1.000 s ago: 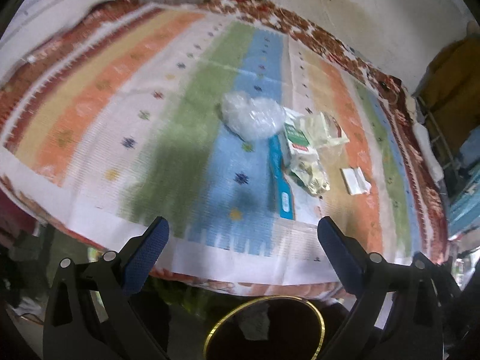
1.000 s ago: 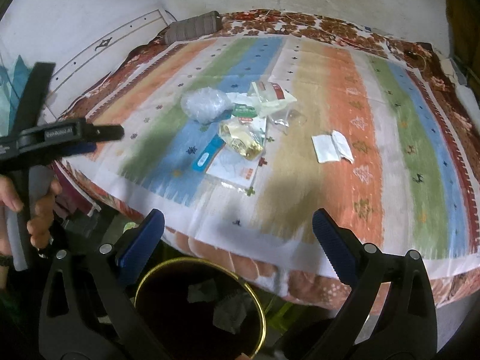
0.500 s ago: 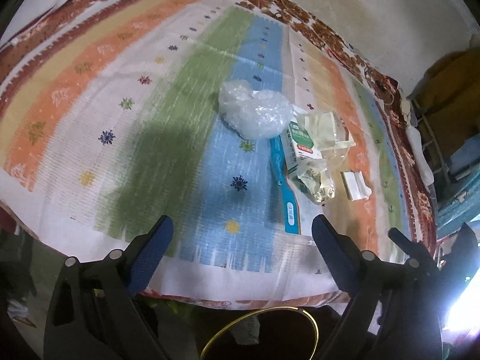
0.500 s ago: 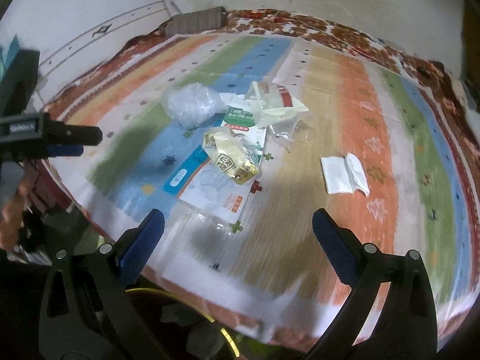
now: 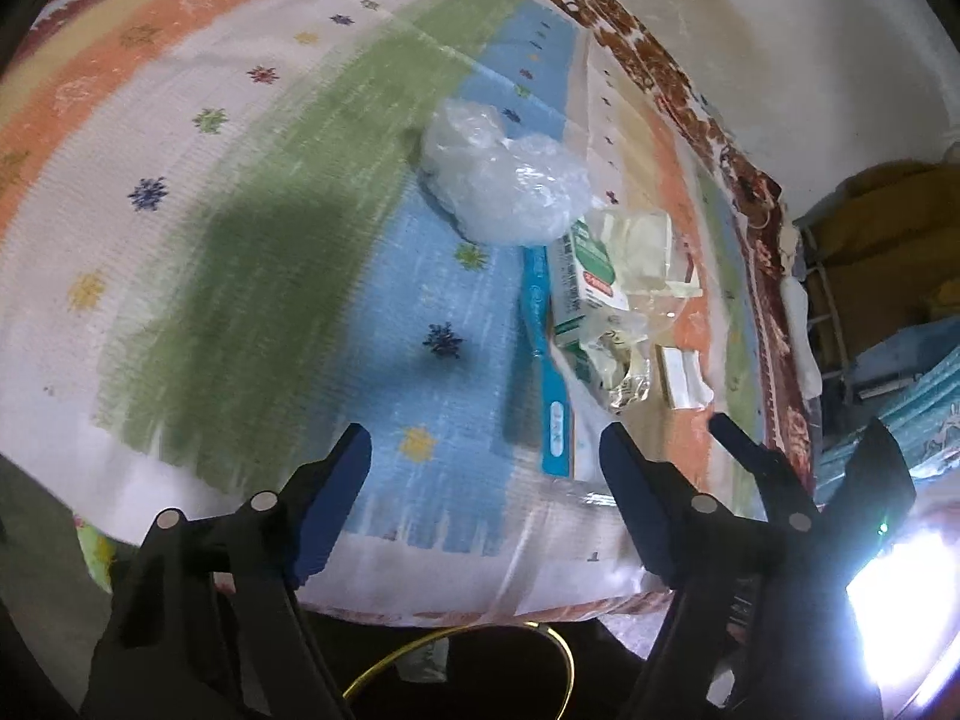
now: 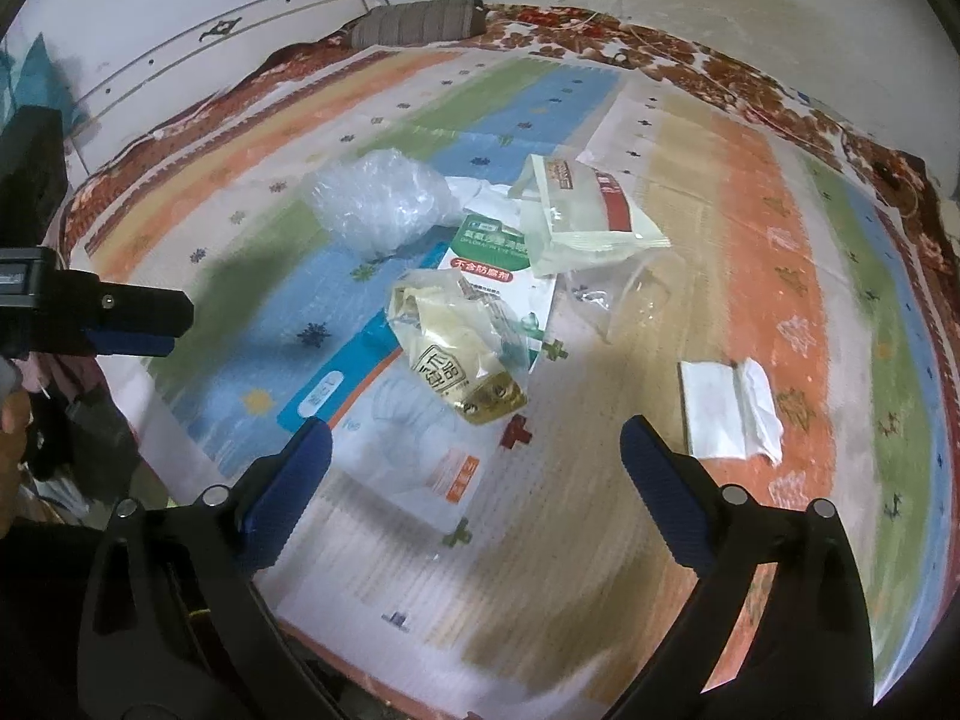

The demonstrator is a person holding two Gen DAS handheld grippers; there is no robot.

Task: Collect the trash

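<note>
Mostly Chinese print on the trash: red band with white characters on the green-and-white box (image 6: 489,252), black characters in a white oval on the crumpled yellow wrapper (image 6: 462,360), small orange patch on the flat white bag (image 6: 414,438) with blue edge. Too blurred to read further.

Lying together on the striped woven blanket (image 6: 750,228), over the blue and beige stripes. Crinkled clear plastic wad (image 6: 378,207) on the far left of the heap, touching the box; same wad (image 5: 504,186) straight ahead in the left view. Pale stiff pouch (image 6: 582,210) with dark red strip, standing half open on the box. Thin clear film (image 6: 624,300) just beside it. Folded white paper (image 6: 729,408) apart on the right, on the orange stripe.

Left gripper (image 5: 486,468) over the blanket edge, blue pads spread wide, holding nothing. Right gripper (image 6: 474,456) low before the white bag, also spread wide and empty. Gold bin rim (image 5: 540,648) under the blanket edge, with scraps inside.
</note>
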